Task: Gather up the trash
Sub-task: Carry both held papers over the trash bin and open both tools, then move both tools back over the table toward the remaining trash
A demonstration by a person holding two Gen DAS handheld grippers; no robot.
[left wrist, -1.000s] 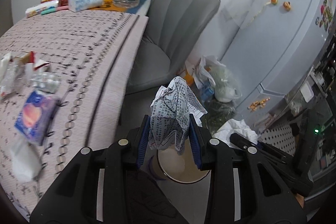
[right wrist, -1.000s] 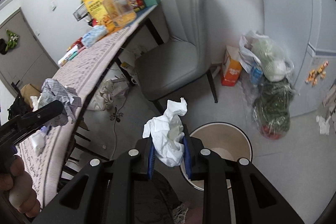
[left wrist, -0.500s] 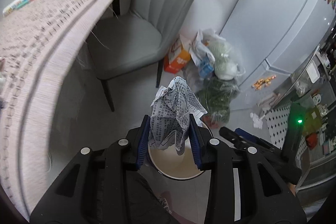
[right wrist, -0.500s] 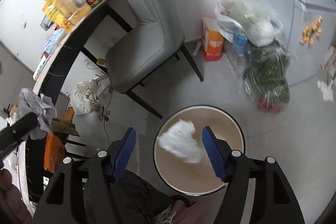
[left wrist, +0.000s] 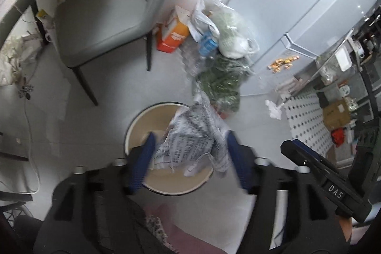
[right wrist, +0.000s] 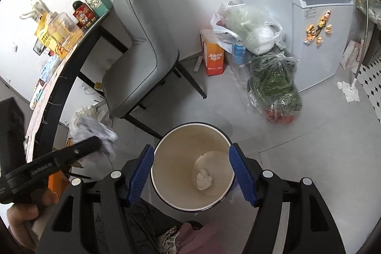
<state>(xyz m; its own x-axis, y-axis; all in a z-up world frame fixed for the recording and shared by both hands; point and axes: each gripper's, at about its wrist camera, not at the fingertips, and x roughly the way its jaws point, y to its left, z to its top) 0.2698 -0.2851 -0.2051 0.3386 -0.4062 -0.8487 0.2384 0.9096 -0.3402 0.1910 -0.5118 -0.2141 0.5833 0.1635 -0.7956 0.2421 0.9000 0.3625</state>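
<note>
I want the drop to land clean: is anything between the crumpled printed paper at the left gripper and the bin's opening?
Nothing visible is. The crumpled paper sits between the left gripper's spread jaws directly over the bin, whose open mouth holds only a white wad at the bottom.

"DAS" on label of right tongs (left wrist: pixel 333 189); other print too blurred.

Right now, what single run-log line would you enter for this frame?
left gripper: open, crumpled printed paper between fingers over bin | right gripper: open, empty, above bin | white tissue: in bin | step: paper drop underway
</note>
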